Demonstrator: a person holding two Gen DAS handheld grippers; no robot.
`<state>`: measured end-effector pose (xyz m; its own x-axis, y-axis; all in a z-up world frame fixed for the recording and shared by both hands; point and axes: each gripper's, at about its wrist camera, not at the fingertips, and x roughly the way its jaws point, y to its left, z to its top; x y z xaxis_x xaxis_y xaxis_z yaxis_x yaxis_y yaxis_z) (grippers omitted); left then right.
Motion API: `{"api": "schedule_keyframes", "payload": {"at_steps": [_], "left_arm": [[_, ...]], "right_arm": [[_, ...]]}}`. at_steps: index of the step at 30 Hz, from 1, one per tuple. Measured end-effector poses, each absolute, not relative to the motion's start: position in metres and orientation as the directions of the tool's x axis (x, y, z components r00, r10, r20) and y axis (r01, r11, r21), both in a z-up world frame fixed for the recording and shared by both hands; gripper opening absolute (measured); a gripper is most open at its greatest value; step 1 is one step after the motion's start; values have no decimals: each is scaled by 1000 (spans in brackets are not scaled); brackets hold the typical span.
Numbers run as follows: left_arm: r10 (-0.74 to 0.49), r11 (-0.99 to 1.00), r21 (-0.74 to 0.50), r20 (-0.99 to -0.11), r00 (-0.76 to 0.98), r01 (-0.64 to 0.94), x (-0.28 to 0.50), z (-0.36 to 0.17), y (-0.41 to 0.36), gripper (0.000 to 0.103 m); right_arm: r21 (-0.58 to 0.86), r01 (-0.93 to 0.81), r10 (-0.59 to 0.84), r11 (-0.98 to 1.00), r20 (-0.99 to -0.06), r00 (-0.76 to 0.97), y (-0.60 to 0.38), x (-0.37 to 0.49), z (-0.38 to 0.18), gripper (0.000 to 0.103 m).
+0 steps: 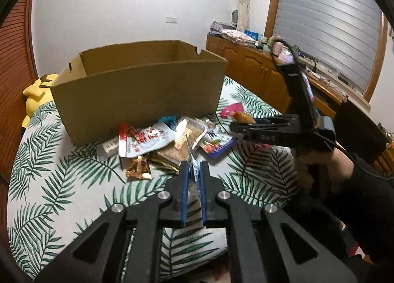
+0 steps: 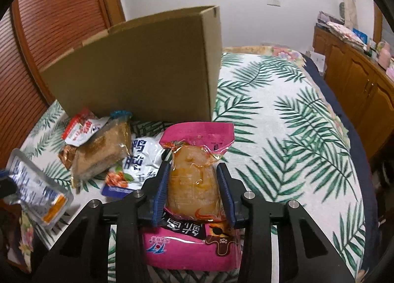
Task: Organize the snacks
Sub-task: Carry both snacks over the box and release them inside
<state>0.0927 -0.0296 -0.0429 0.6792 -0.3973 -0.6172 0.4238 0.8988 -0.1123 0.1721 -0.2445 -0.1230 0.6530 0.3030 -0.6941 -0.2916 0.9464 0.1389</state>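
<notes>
An open cardboard box (image 1: pixel 138 95) (image 2: pixel 138 80) stands on the leaf-print bed cover. A heap of snack packets lies in front of it: a red-and-white packet (image 1: pixel 142 140), a clear packet of brown crackers (image 2: pixel 103 150) and a white-and-blue packet (image 2: pixel 145 157). My left gripper (image 1: pixel 194 172) is shut on a thin silver packet (image 2: pixel 37 184), held edge-on above the cover. My right gripper (image 2: pixel 193 172) (image 1: pixel 236 129) is shut on a pink packet with a clear orange middle (image 2: pixel 194 179), just right of the heap.
A gold wrapper (image 1: pixel 139 169) lies left of my left fingers. A yellow plush toy (image 1: pixel 37 95) sits behind the box. Wooden cabinets (image 1: pixel 258 73) line the right side of the bed, and a slatted wooden door (image 2: pixel 61 11) stands at the left. A person's hand (image 1: pixel 317 167) holds the right gripper.
</notes>
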Motion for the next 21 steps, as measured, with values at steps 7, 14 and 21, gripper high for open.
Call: {"api": "schedule_keyframes", "payload": {"at_steps": [7, 14, 21], "left_arm": [[-400, 902, -106, -568, 719, 419, 99, -20, -22, 4], [-393, 911, -103, -511, 764, 399, 114, 6, -7, 4], [-374, 923, -102, -466, 802, 371, 137, 25, 13, 5]], "right_arm": [[146, -298, 318, 943, -653, 687, -253, 157, -96, 39], [140, -322, 338, 936, -607, 719, -244, 146, -66, 39], [138, -362, 375, 922, -557, 741, -233, 142, -34, 39]]}}
